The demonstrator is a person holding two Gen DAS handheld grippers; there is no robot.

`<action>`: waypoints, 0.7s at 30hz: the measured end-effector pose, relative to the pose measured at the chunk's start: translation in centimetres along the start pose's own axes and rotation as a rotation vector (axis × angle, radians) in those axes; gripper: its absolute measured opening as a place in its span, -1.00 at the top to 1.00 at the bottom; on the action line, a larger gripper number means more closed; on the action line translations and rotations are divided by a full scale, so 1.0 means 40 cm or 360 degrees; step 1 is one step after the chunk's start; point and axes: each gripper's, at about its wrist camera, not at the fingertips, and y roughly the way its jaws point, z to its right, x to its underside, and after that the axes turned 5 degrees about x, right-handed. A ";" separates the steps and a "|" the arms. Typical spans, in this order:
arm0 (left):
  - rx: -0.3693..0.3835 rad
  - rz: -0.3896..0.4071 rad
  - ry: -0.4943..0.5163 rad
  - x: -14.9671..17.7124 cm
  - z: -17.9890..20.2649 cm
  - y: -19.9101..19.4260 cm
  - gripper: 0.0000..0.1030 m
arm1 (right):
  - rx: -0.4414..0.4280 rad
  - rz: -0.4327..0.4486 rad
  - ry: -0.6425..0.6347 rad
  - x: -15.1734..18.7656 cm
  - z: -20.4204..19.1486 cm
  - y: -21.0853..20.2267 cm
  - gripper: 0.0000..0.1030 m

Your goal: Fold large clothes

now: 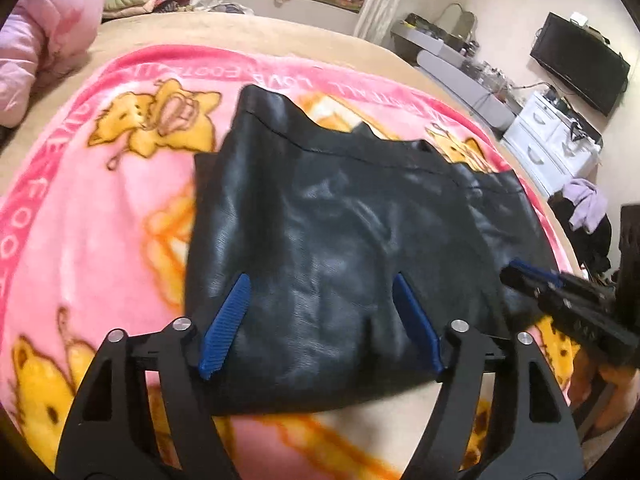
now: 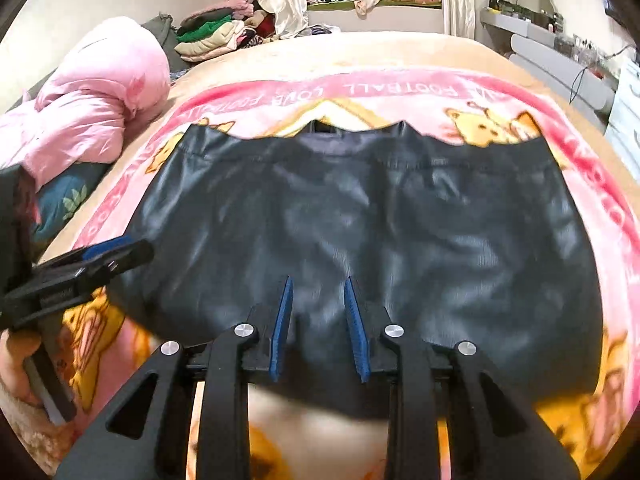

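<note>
A black leather-look garment (image 1: 340,240) lies folded flat on a pink cartoon blanket (image 1: 100,220); it also shows in the right wrist view (image 2: 380,232), with its waistband at the far edge. My left gripper (image 1: 322,284) is open and empty, hovering over the garment's near left part. My right gripper (image 2: 318,284) is open with a narrower gap, empty, over the garment's near edge. The right gripper shows at the right of the left wrist view (image 1: 560,296), and the left gripper at the left of the right wrist view (image 2: 88,264).
The blanket (image 2: 440,92) covers a beige bed (image 2: 380,52). A pink duvet (image 2: 88,100) is bunched at the left. Folded clothes (image 2: 216,32) are piled at the far left corner. A TV (image 1: 580,60) and white drawers (image 1: 552,136) stand to the right of the bed.
</note>
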 end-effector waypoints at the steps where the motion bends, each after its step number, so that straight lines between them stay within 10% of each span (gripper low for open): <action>1: -0.0017 0.0010 -0.0002 -0.002 -0.004 -0.004 -0.39 | 0.0006 -0.0011 -0.0003 -0.015 -0.003 0.014 0.49; 12: -0.0155 -0.0002 -0.0086 -0.027 -0.078 -0.003 -0.67 | 0.0072 -0.0271 0.0075 -0.055 0.025 0.200 0.50; 21: -0.0188 0.0040 -0.0051 -0.049 -0.077 -0.017 -0.81 | 0.0123 -0.0102 0.0082 -0.189 0.042 0.176 0.50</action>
